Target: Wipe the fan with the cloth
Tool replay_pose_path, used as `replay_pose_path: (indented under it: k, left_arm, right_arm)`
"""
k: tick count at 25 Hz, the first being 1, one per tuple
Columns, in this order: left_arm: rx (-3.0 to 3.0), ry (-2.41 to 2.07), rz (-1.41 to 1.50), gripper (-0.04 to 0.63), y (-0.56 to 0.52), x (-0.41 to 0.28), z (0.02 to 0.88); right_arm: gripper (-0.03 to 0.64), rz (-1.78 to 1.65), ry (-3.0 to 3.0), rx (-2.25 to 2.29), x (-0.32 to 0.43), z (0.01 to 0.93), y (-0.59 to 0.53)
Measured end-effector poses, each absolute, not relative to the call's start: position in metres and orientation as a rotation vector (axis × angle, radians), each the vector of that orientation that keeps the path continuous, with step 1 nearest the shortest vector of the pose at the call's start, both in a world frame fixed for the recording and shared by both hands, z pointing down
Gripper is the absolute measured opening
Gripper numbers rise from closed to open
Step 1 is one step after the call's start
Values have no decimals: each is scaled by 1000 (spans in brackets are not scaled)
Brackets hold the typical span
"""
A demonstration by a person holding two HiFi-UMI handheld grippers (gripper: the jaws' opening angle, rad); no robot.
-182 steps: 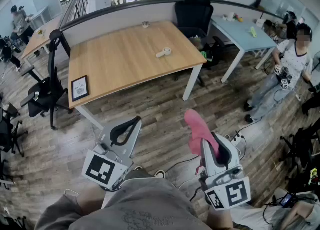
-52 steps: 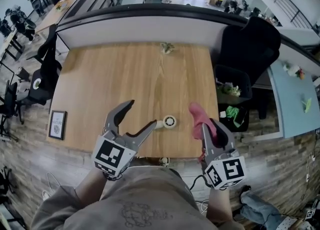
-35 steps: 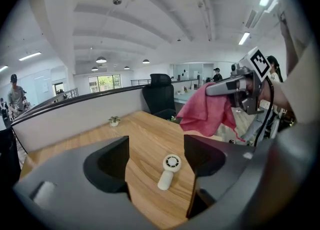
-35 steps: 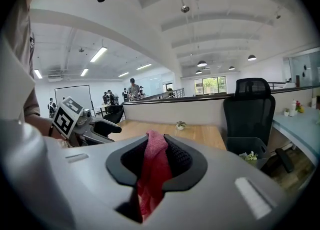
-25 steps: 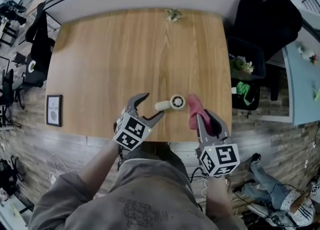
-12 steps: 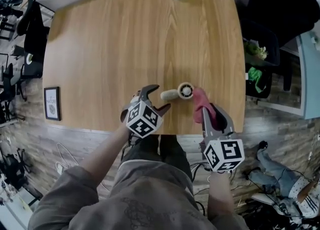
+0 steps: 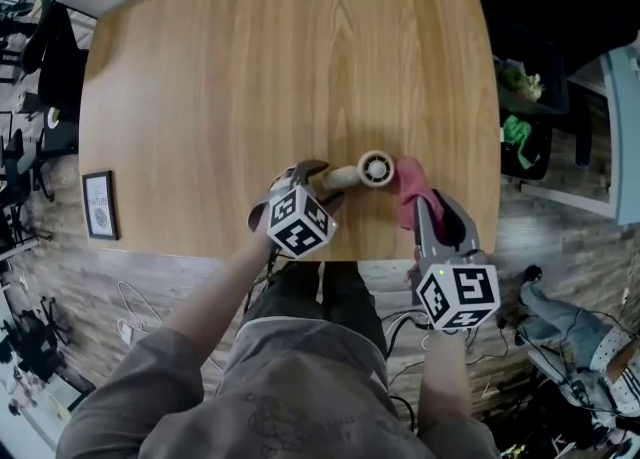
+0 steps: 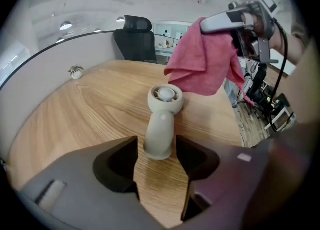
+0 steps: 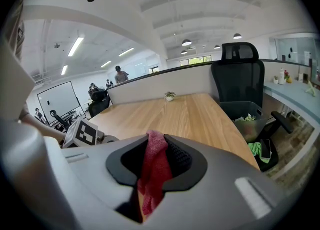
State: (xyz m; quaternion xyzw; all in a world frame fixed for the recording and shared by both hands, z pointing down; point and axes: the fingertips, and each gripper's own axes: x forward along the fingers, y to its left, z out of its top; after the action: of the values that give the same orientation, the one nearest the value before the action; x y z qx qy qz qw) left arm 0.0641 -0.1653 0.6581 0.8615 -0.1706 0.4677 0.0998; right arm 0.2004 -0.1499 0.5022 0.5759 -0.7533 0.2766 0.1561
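— Left hand-held gripper [image 7: 316,183] [image 8: 158,147]: I see its jaws spread but just closing, straddling the handle of the small cream plastic fan [image 7: 366,171] [image 8: 163,116], which lies near the wooden worktop's [image 7: 250,67] front edge.
— And the right hand-held gripper [image 7: 418,205] [image 9: 161,155]?
— Pinching the pink cloth [image 7: 409,185] [image 8: 205,66] [image 9: 152,174] beside the fan's head. Half a second back, my left sat wider, short of the handle.

The head view looks steeply down on the fan [image 7: 366,171]; the left gripper view faces it close and low; both gripper views share the desk [image 7: 250,67] beyond it.
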Motion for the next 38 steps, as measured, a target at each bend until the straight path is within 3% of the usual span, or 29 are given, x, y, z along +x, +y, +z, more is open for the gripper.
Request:
replay_pose_path:
  k: [2, 20, 32, 38]
  left_arm:
    - [2553, -511, 1392, 194, -167, 64, 660]
    - [2588, -481, 1352, 186, -166, 66, 666]
    - [2616, -462, 1296, 184, -165, 66, 664]
    - [2614, -434, 1276, 184, -166, 64, 664]
  right_arm:
    - [72, 796, -2151, 1646, 200, 506, -149]
    - [72, 760, -2100, 1555, 173, 565, -193]
    - [71, 803, -2128, 1308, 97, 602, -194]
    - [71, 736, -2168, 964, 48, 613, -177]
